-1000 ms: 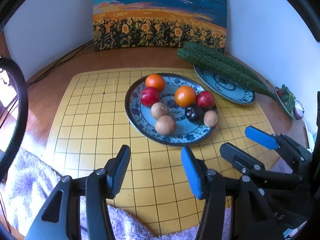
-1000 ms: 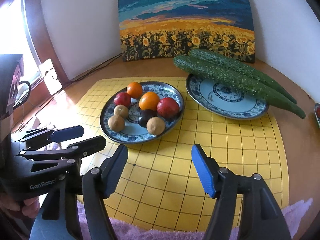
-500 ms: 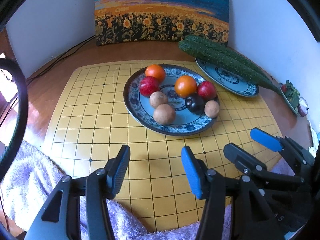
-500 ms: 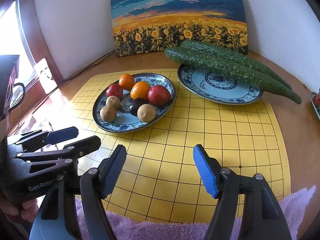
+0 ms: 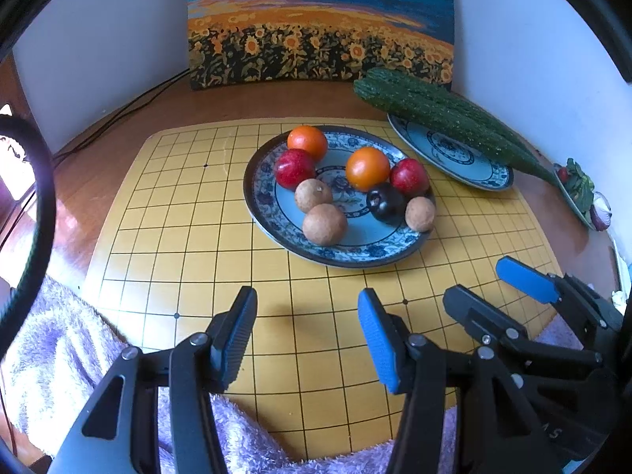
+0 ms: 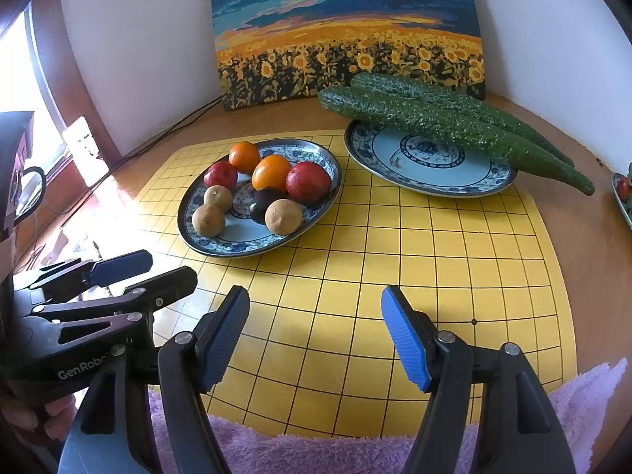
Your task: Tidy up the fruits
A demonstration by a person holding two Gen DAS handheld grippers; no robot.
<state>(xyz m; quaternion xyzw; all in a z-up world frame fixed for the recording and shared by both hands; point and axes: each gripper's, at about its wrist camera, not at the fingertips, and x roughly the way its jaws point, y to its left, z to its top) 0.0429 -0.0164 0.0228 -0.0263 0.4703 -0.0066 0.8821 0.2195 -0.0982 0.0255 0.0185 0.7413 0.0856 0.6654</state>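
Observation:
A blue-patterned plate on the yellow grid board holds several fruits: two oranges, two red ones, a dark plum and three brown round ones. A second patterned plate to the right carries two cucumbers. My left gripper is open and empty, short of the fruit plate. My right gripper is open and empty over the board, and also shows in the left wrist view.
A sunflower painting leans on the back wall. Cables run along the left. A purple fluffy cloth lies under the board's near edge. A dish with vegetables sits at the far right.
Both grippers have shifted slightly, so the plates sit a little differently in each view. Both stay open and empty; the fruits have not moved.

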